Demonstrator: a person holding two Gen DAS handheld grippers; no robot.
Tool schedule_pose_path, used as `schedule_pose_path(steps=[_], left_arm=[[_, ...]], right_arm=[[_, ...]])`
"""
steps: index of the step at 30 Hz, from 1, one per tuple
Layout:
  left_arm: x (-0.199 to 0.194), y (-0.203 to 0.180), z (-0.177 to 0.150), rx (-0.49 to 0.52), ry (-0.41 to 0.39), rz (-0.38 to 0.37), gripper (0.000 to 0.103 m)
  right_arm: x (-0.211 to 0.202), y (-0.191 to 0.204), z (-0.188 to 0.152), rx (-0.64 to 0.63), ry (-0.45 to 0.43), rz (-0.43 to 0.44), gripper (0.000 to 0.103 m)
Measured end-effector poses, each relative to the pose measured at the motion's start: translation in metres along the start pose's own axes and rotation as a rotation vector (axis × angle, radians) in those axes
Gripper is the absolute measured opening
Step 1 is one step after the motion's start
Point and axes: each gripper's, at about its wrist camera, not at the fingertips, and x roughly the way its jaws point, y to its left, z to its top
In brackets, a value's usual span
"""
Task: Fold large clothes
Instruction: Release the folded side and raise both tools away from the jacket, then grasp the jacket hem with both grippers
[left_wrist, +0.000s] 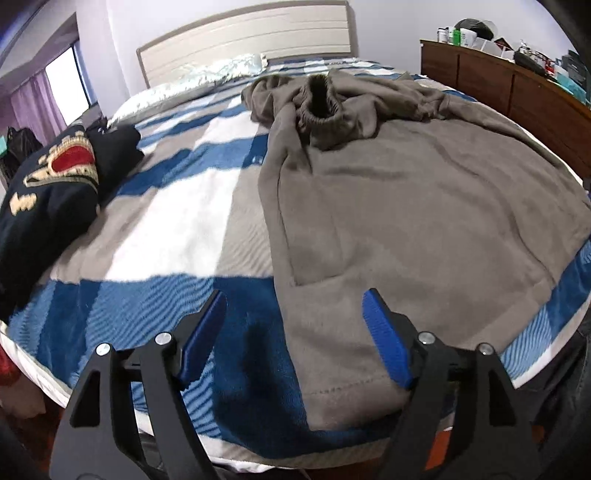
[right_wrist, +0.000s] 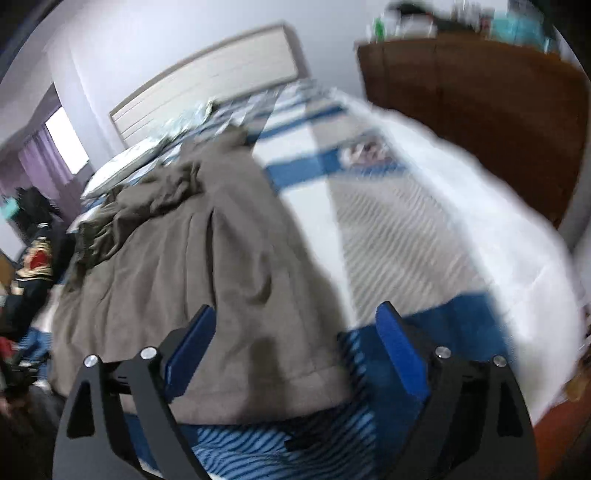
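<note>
soft window (left_wrist: 68, 79) daylight; right wrist view motion-blurred, fisheye edges warped.

Motion blur obscures the dresser (right_wrist: 476, 118) and its clutter (right_wrist: 454, 18); the frame edge truncates the dark garment (left_wrist: 44, 206).

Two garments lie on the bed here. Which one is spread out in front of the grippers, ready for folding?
The grey-brown sweatshirt, spread across the striped blanket with its hem nearest both open grippers. The dark garment with the red-and-gold emblem lies bunched at the bed's left edge.
</note>
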Motion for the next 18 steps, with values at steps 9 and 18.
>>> schedule_pose_path(steps=[9,18], left_arm=[[0.022,0.015,0.004,-0.158,0.026,-0.23,0.074],[0.04,0.023,0.003,-0.247,0.074,-0.345,0.075]], right_arm=[[0.022,0.015,-0.001,-0.002,0.112,0.235,0.087],[0.029,0.011,-0.002,0.098,0.11,0.313,0.087]])
